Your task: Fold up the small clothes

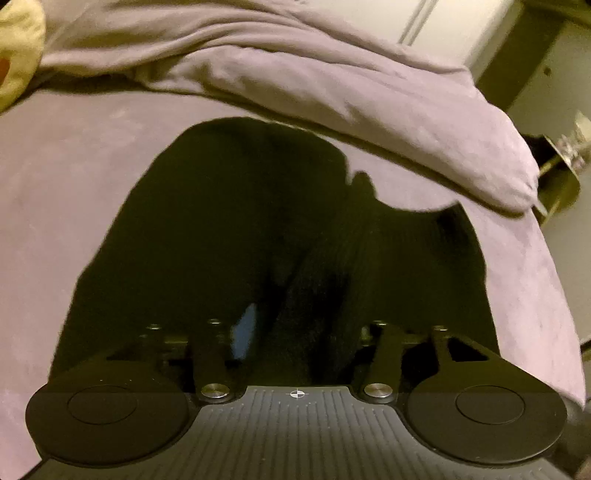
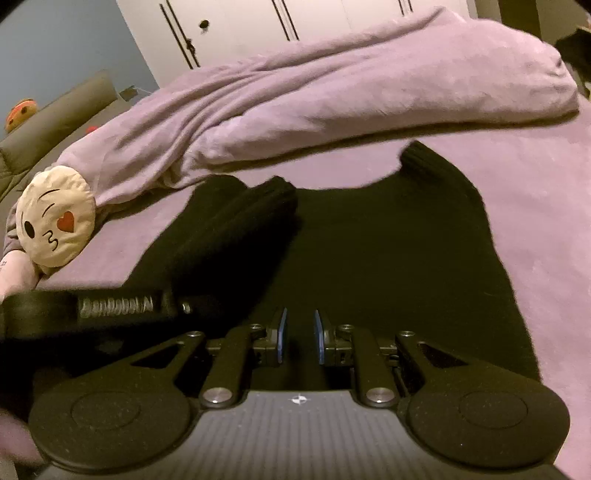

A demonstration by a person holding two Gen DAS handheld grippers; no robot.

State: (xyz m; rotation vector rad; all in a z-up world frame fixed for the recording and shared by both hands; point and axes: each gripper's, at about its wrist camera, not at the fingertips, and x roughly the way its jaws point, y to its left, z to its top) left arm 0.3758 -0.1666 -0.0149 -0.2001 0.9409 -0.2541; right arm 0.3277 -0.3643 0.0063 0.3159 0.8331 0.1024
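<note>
A black knit garment (image 2: 388, 258) lies spread on the purple sheet (image 2: 535, 206) of a bed, just in front of the rumpled purple duvet (image 2: 332, 92) that runs across the bed behind it. One ribbed sleeve (image 2: 236, 229) is folded in over the garment's left part, its cuff pointing toward the duvet; a second ribbed cuff (image 2: 424, 158) sticks up at the garment's far right corner, close to the duvet's edge. The right gripper (image 2: 299, 332) hovers over the garment's near edge, its blue-padded fingers (image 2: 281, 332) a narrow gap apart with nothing between them; only dark cloth shows below. The left gripper (image 1: 295, 325) is also over the garment, further left; its fingers are lost against the black cloth, with only a blurred bit of blue pad (image 1: 245, 332) visible, and a ribbed fold rises between its linkage arms, so whether it grips cannot be told from the view. In the right wrist view the left gripper's body and spring (image 2: 118, 302) cross the lower left. A kissing-face emoji cushion (image 2: 55, 218) rests at the duvet's left end, well left of the garment. White wardrobe doors (image 2: 258, 26) stand behind the duvet.
</note>
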